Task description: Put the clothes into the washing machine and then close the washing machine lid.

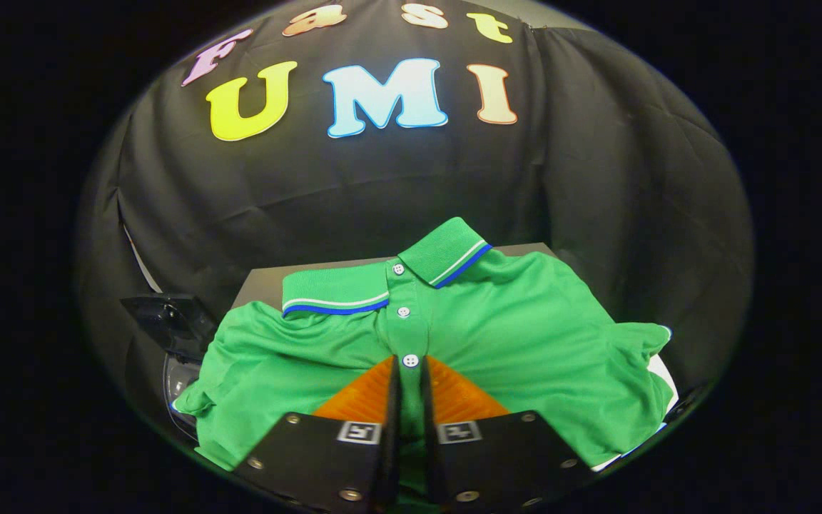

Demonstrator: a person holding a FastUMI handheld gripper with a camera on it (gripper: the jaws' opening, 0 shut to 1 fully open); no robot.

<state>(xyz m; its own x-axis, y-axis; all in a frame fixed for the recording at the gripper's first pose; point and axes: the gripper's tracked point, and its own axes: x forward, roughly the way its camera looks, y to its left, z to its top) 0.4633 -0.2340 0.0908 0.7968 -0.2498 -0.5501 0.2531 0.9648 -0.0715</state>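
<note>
We see the tongs (409, 371) nearly together, pinching the green polo shirt's (511, 335) button placket on the dark tabletop (268, 280).

Polo shirt (525, 321): knit cloth, matt, fine piqué texture; ribbed collar, glossy plastic buttons down the placket. Hand-held gripper (410, 378) fingers nearly together, pinching a fold of the placket just below the lowest button; ribbed pads, matt plates with shiny metal screws. Tabletop (268, 278) behind the shirt: smooth, matt. Left of the shirt, washing machine lid (168, 321): glossy dark plastic. Booth wall: matt cloth, creased.
</note>
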